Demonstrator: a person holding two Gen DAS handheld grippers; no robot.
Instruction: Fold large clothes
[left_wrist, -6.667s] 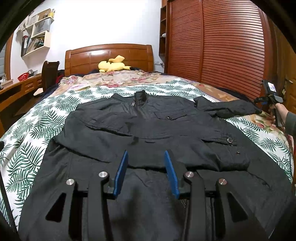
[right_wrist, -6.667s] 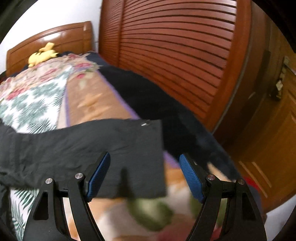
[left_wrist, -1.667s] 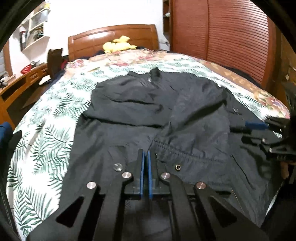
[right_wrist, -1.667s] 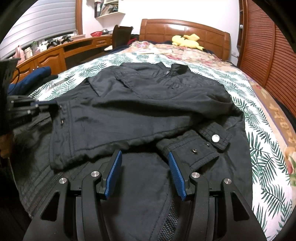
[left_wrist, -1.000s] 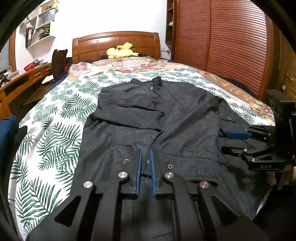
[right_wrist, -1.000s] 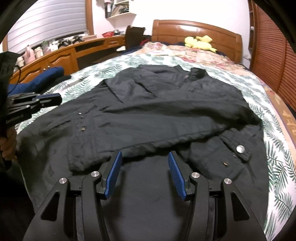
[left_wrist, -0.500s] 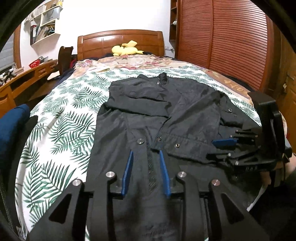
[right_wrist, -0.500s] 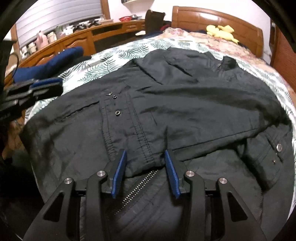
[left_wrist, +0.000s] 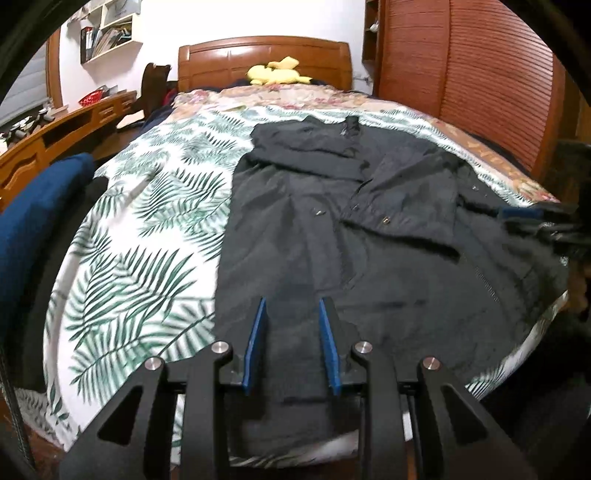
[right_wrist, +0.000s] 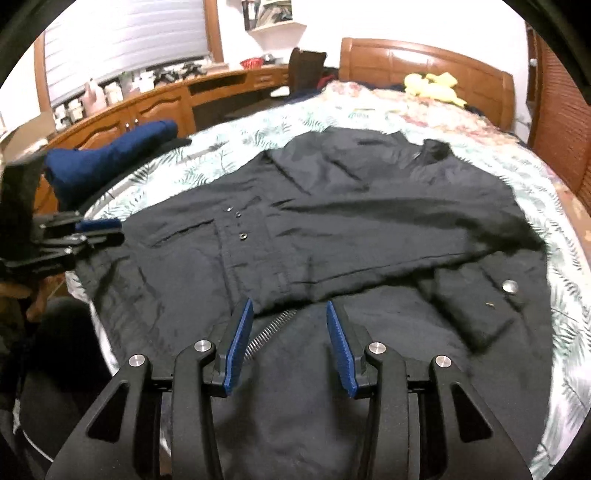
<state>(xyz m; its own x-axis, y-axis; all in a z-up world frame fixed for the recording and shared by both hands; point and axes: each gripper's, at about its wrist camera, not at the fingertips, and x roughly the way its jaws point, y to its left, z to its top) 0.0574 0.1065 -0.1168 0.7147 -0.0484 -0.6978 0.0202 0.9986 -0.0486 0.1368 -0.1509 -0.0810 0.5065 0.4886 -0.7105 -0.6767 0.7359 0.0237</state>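
Blue pads (left_wrist: 256, 345) of the left gripper (left_wrist: 291, 345) stand parted with nothing between them, where a second ago they were pinched shut on the jacket's (left_wrist: 369, 236) front edge; the released cloth now lies flat just past the tips at 12 o'clock. Right gripper (right_wrist: 291, 345) is likewise spread and empty, hovering above the hem with the zipper (right_wrist: 271, 328) showing between its pads. Both have drawn back toward the foot of the bed (left_wrist: 147, 221) since half a second ago. Jacket lies across the leaf-print cover, collar (right_wrist: 436, 149) at 12 o'clock toward the headboard (left_wrist: 264, 61), both sleeves laid inward across the chest, one cuff (right_wrist: 480, 299) with its snap at 3 o'clock in the right view. Each gripper shows at the other's side: right at 3 o'clock in the left view, left at 9 o'clock in the right view. Judging from this, the sleeve folds are done and the release marks a regrasp; the likely next step is taking the hem at both corners and carrying it up toward the collar. A yellow toy (left_wrist: 277, 74) sits by the headboard and a blue garment (right_wrist: 110, 155) at 10 o'clock, well apart
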